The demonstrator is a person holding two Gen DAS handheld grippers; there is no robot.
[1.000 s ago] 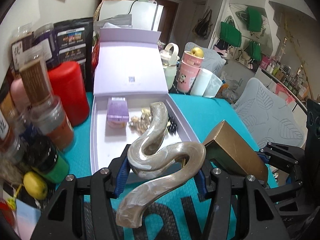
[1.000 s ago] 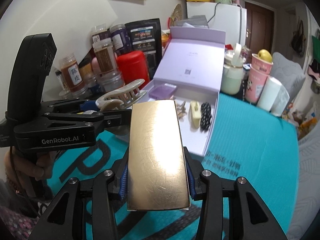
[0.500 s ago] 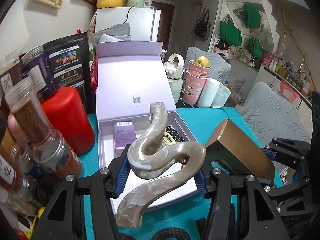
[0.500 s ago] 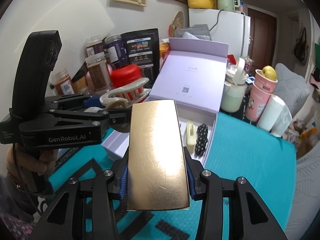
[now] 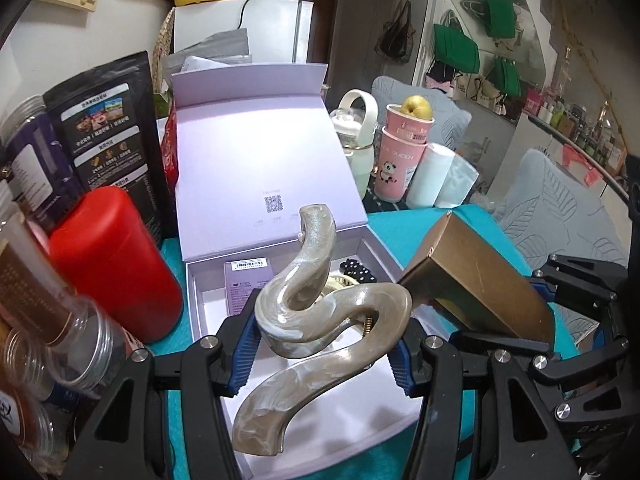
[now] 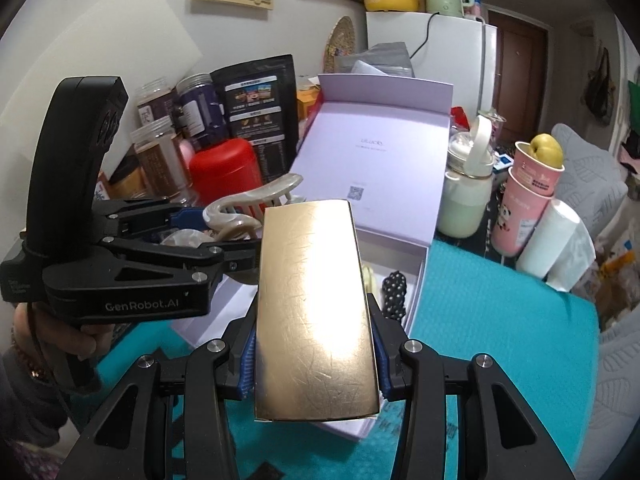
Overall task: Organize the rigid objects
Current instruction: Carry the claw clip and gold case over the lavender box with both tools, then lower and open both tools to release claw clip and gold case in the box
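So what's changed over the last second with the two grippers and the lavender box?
Both grippers have moved in toward the open lavender box, which now looms larger. The left gripper still clamps the pearly hair claw; the right gripper still clamps the gold box. Nothing released.

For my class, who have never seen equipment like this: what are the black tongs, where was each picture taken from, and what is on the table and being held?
There is no robot here. A person holds a pair of hand-operated tongs in each hand, with a camera on each looking along its fingers. One picture is from the left tongs, the other from the right tongs. The left tongs grip a wavy pearl-coloured hair clip; the right grip a gold box. Both hover over an open lilac gift box on a teal table. Beside it stand a red canister, jars and pink cups.
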